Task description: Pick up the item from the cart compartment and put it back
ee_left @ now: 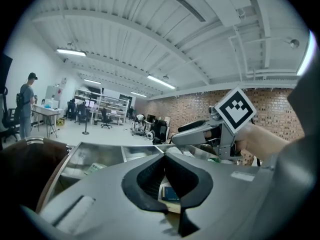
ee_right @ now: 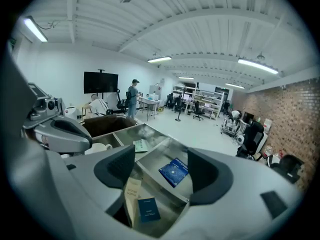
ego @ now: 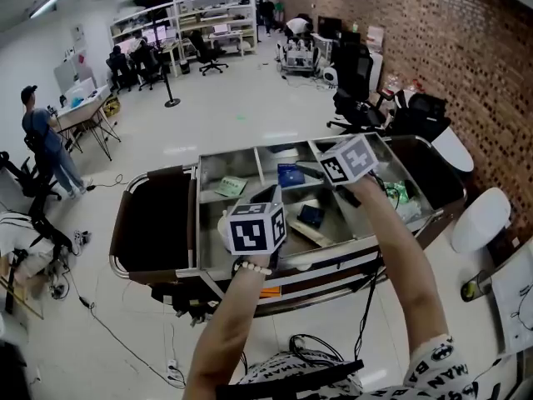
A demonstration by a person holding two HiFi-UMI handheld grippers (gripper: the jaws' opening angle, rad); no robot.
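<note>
A steel cart (ego: 198,223) has several open compartments. A blue packet (ego: 290,175) (ee_right: 174,171) lies flat in a back middle compartment. My right gripper (ego: 315,172) (ee_right: 161,160) hovers over it with its jaws wide apart and nothing between them; the packet shows in the gap, well below the pads. My left gripper (ego: 265,200) (ee_left: 164,159) hangs over the front of the cart, its pads meeting at the tips and holding nothing. A small dark blue box (ego: 311,216) (ee_right: 148,209) and a tan box (ee_right: 131,194) lie in the compartment in front.
A green packet (ego: 231,187) (ee_right: 141,145) lies in the back left compartment and green items (ego: 398,194) at the right end. A brown bin (ego: 154,223) forms the cart's left end. Cables run on the floor; office chairs and a brick wall stand at the right.
</note>
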